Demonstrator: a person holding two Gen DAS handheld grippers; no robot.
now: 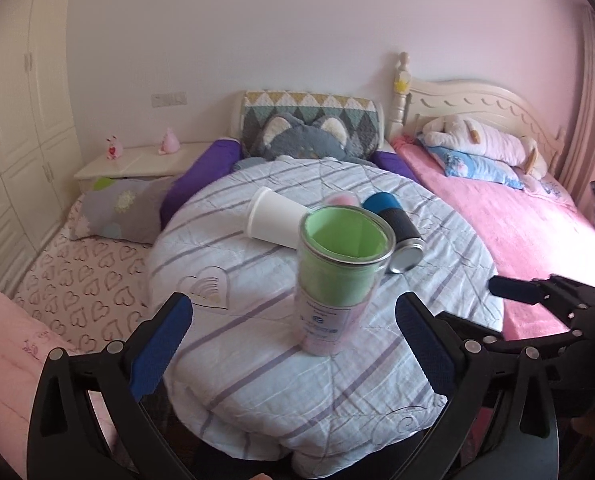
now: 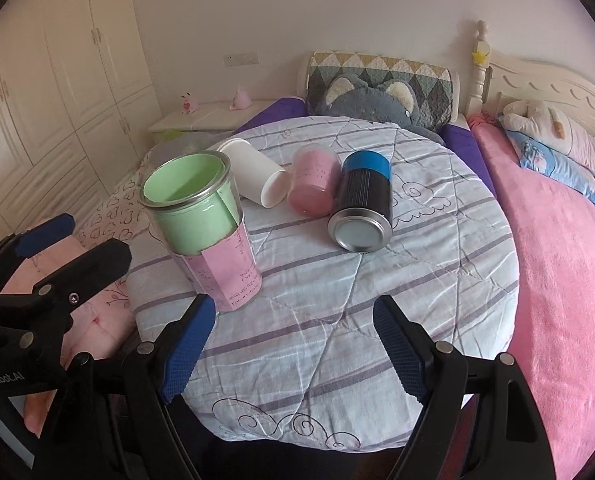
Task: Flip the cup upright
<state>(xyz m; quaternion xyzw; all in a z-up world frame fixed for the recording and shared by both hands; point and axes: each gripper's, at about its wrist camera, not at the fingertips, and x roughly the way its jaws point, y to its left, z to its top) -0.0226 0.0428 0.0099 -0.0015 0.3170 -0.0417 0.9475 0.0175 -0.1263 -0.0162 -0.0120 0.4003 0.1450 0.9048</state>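
Observation:
A clear cup with green and pink paper inside (image 1: 339,276) stands upright on the round table (image 1: 257,380), mouth up; it also shows in the right wrist view (image 2: 205,224). My left gripper (image 1: 293,340) is open, its fingers either side of the cup's base without touching. A white cup (image 1: 275,216) (image 2: 255,178), a pink-lined clear cup (image 2: 313,182) and a black-and-blue can (image 2: 363,204) (image 1: 397,232) lie on their sides behind it. My right gripper (image 2: 293,344) is open and empty over the table's near part.
The table wears a striped quilted cover (image 2: 377,280). A pink bed (image 2: 569,260) lies to the right, a heart-patterned bed (image 1: 85,280) to the left, a white nightstand (image 1: 137,164) behind. The left gripper's body (image 2: 37,280) shows at left in the right wrist view.

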